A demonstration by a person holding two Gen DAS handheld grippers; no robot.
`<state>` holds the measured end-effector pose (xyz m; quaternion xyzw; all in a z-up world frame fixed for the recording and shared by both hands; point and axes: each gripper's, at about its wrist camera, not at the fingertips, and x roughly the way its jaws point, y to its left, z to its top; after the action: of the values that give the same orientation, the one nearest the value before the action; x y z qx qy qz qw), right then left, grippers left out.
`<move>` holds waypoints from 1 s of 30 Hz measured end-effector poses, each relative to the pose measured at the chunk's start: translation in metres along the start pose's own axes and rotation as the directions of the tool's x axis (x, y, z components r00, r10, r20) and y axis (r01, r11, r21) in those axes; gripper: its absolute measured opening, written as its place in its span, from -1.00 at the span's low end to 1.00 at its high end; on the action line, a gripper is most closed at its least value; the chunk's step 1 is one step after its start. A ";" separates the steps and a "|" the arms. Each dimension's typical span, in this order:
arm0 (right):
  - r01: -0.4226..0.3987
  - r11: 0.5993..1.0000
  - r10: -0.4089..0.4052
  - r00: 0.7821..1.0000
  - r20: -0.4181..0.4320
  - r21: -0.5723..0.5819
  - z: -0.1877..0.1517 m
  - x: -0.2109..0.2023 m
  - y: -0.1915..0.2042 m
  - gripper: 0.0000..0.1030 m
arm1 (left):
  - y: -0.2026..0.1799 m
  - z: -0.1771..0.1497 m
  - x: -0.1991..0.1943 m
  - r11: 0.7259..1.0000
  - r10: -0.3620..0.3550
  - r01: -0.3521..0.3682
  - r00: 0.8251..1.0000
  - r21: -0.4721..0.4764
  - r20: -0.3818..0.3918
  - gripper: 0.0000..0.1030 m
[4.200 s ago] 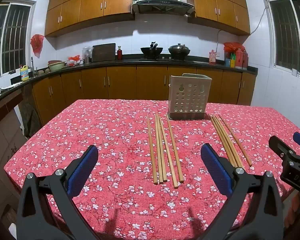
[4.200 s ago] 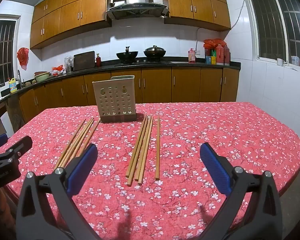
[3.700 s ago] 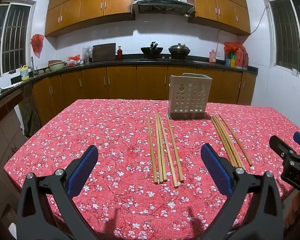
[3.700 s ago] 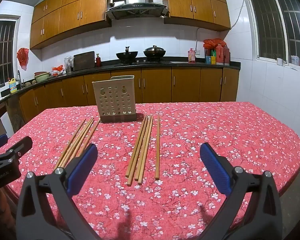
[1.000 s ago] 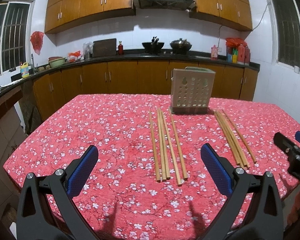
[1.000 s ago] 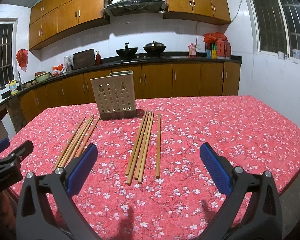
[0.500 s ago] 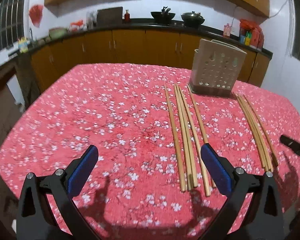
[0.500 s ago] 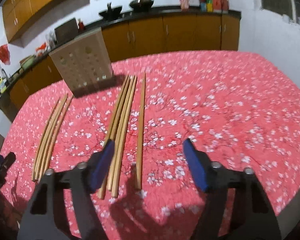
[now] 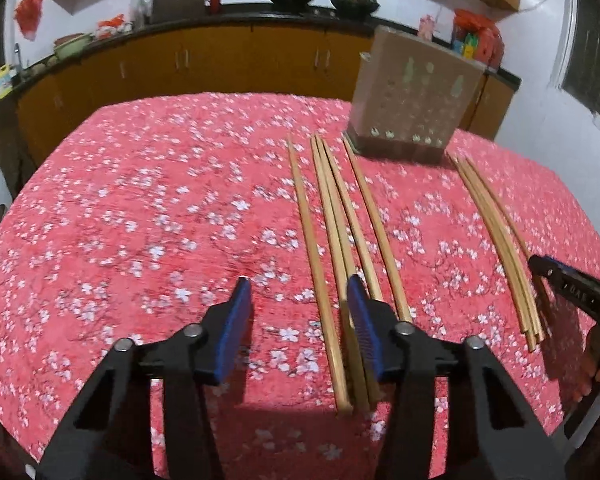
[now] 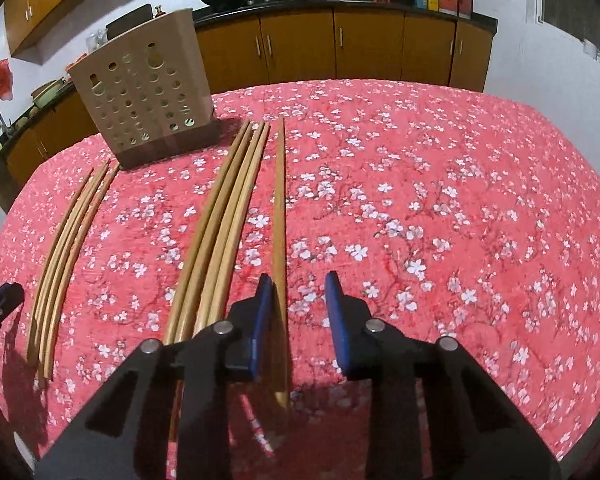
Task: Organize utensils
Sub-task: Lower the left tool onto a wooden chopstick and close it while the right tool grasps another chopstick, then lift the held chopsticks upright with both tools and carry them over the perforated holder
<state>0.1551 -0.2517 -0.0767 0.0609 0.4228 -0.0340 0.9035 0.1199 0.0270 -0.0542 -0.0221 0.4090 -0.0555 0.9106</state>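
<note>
closing squarely on the lone chopstick [image 10: 279, 216], lying at 12 o'clock between the half-open right gripper [image 10: 296, 292] fingers, seems best; left gripper [image 9: 298, 312], half-open, nears its bundle [image 9: 340, 232]. perforated holder [image 10: 148, 88] stands at 11 o'clock on the floral surface [image 10: 440, 200].

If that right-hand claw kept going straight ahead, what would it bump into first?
Probably the single chopstick lying between the right gripper fingers, then the tablecloth; it points downward, though depth is unclear.
</note>
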 end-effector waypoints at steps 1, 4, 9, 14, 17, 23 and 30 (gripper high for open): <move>0.002 1.000 -0.002 1.000 0.001 -0.002 0.000 0.000 0.000 -0.47 | 0.000 -0.001 0.002 1.000 0.003 -0.003 1.000 0.005 -0.012 -0.17; 0.009 1.000 -0.009 1.000 0.006 -0.011 0.000 0.001 0.001 -0.47 | -0.001 -0.001 0.010 1.000 0.006 -0.005 0.999 0.023 -0.043 -0.36; 0.020 1.000 -0.019 1.000 0.015 -0.024 -0.002 0.003 0.005 -0.53 | -0.002 0.001 0.013 0.999 0.019 -0.017 0.999 0.044 -0.047 -0.61; -0.013 1.000 0.013 1.000 0.004 -0.015 0.001 0.004 -0.001 -0.83 | 0.001 0.011 0.022 0.998 0.039 -0.036 0.998 0.053 -0.055 -0.76; -0.022 1.000 0.022 1.000 -0.002 -0.011 0.005 0.007 -0.004 -0.85 | 0.006 0.021 0.030 0.998 0.049 -0.046 0.997 0.051 -0.058 -0.83; -0.010 1.000 0.010 1.000 -0.008 0.022 0.023 0.020 -0.015 -0.85 | 0.017 0.042 0.046 0.998 0.058 -0.056 0.996 0.040 -0.063 -0.85; -0.011 0.998 0.010 1.000 0.013 0.058 0.027 0.029 -0.025 -0.84 | 0.028 0.047 0.050 1.000 0.001 -0.001 0.999 0.007 -0.045 -0.84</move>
<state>0.1914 -0.2807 -0.0834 0.0892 0.4154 -0.0420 0.9043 0.1906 0.0482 -0.0627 -0.0174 0.4293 -0.0571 0.9012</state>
